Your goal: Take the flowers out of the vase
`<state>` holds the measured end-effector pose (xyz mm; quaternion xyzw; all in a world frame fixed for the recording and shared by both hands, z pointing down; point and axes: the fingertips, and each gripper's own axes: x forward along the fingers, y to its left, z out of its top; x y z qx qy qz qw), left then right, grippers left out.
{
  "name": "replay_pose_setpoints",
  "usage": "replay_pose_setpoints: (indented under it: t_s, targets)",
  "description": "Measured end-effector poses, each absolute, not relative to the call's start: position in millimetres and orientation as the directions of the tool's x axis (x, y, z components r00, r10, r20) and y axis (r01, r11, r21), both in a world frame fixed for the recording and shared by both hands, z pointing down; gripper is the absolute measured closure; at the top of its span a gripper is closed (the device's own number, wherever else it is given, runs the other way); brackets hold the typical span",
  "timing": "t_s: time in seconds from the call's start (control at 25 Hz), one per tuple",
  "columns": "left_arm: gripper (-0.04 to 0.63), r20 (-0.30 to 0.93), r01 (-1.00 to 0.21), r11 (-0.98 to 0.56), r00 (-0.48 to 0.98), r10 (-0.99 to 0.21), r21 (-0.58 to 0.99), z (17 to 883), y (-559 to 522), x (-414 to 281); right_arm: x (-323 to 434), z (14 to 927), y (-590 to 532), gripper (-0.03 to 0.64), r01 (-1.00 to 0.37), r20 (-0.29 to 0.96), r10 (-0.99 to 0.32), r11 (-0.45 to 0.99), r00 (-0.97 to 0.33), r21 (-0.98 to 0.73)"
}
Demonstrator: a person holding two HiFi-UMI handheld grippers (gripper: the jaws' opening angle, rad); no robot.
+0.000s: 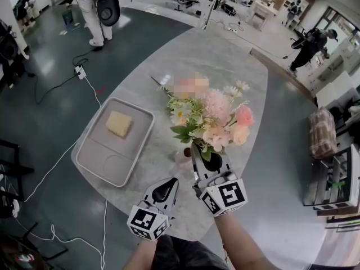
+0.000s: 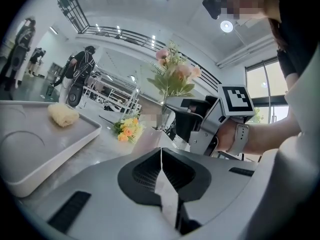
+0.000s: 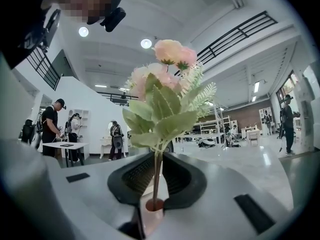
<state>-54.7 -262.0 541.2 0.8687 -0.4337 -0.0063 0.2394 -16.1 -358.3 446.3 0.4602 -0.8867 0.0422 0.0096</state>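
Note:
A bouquet of pink, peach and white flowers (image 1: 211, 120) with green leaves rises over the small pale pink vase (image 1: 183, 157) near the table's front edge. My right gripper (image 1: 198, 151) is shut on the thin stems just above the vase mouth (image 3: 152, 211). In the right gripper view the stem runs up between the pads (image 3: 157, 156) into the leaves and blooms (image 3: 165, 99). My left gripper (image 1: 170, 181) is shut on nothing, its tips (image 2: 161, 151) just short of the vase (image 2: 147, 140). The bouquet (image 2: 172, 76) shows above the right gripper (image 2: 192, 119).
A grey tray (image 1: 84, 145) with a yellow sponge (image 1: 119, 122) lies on the table's left side. A small yellow flower bunch (image 2: 127, 129) lies on the table beyond the vase. A person (image 1: 93, 10) stands far off; cables and a power strip (image 1: 80, 71) lie on the floor.

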Motion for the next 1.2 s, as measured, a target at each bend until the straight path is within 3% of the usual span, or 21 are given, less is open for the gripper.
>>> replay_pose_setpoints:
  t_s: [1.2]
  targets:
    - [0.578, 0.184, -0.771, -0.511, 0.605, -0.775, 0.38, 529.9, -251.4, -68.3, -25.7, 408.7, -354.5, 0.558, -0.801, -0.031, -0.802, 0.597, -0.597, -0.03]
